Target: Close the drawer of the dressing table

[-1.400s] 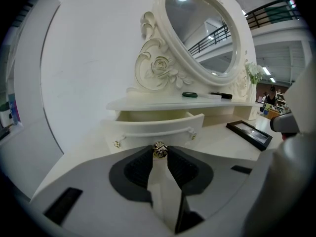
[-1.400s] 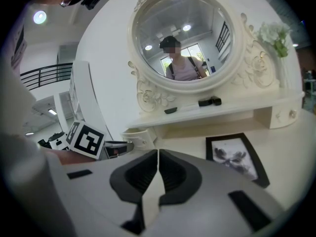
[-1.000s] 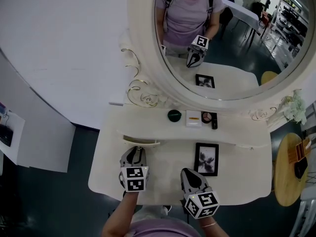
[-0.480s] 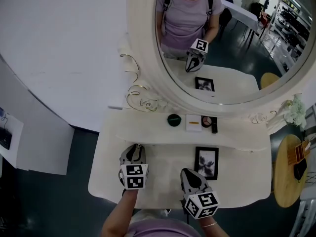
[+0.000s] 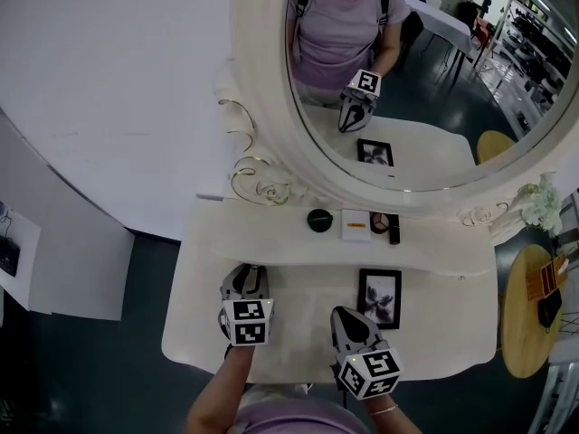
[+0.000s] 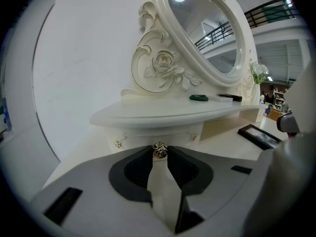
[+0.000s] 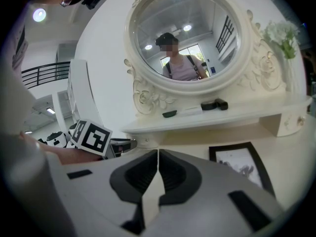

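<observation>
The small drawer (image 6: 157, 134) sits under the left end of the dressing table's raised shelf (image 5: 271, 235), its front flush with the shelf's base. My left gripper (image 6: 159, 153) is shut on the drawer's gold knob (image 6: 159, 150), which shows between the pad tips. In the head view the left gripper (image 5: 245, 280) reaches right up to the shelf's edge, and the drawer is hidden beneath it. My right gripper (image 5: 349, 318) hovers over the tabletop near the front edge, shut with nothing between its jaws (image 7: 158, 154).
A black picture frame (image 5: 378, 297) lies on the tabletop right of the right gripper. A green round case (image 5: 318, 220), a white box (image 5: 355, 224) and a compact (image 5: 380, 220) rest on the shelf below the oval mirror (image 5: 425, 70). A round wooden side table (image 5: 529, 310) stands at the far right.
The drawer, which stuck out from under the shelf, has slid in out of sight. My left gripper moved with it toward the mirror. The right gripper stayed put.
</observation>
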`<state>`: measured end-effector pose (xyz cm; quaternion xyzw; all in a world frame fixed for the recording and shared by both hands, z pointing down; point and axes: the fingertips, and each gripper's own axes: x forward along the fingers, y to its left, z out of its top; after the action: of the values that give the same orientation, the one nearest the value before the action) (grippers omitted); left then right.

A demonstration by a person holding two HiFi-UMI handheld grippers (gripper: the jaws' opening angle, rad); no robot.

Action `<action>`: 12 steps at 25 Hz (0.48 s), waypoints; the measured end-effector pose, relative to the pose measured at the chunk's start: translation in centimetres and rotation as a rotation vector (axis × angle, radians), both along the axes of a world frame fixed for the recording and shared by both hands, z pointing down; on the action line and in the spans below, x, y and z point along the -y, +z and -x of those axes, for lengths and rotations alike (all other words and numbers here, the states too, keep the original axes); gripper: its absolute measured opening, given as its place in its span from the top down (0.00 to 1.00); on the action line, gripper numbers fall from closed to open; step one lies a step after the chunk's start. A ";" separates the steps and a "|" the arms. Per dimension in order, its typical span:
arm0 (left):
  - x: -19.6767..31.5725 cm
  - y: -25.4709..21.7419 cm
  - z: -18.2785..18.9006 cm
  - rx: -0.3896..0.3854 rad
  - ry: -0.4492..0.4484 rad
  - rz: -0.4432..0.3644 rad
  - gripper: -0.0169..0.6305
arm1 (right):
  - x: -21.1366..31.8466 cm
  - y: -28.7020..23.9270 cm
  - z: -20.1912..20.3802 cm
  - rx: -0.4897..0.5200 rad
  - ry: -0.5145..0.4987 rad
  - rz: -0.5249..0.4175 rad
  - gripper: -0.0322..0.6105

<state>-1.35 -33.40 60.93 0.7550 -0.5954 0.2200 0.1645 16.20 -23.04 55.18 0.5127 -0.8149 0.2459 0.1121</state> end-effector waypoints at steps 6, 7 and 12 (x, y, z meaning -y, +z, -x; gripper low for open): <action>0.0 -0.1 -0.1 -0.053 -0.014 0.003 0.82 | -0.2 -0.8 0.0 0.000 0.010 -0.014 0.94; -0.1 -0.1 -0.2 -0.072 -0.018 0.006 0.80 | -0.3 -1.0 -0.2 -0.001 0.015 -0.020 0.94; -0.3 -1.0 -0.3 -0.105 -0.028 -0.020 0.75 | -1.1 -1.6 -1.1 0.001 0.043 -0.038 0.94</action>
<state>-1.03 -33.05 59.90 0.7587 -0.5985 0.1719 0.1912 17.27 -21.92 53.54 0.5321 -0.8082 0.2330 0.0968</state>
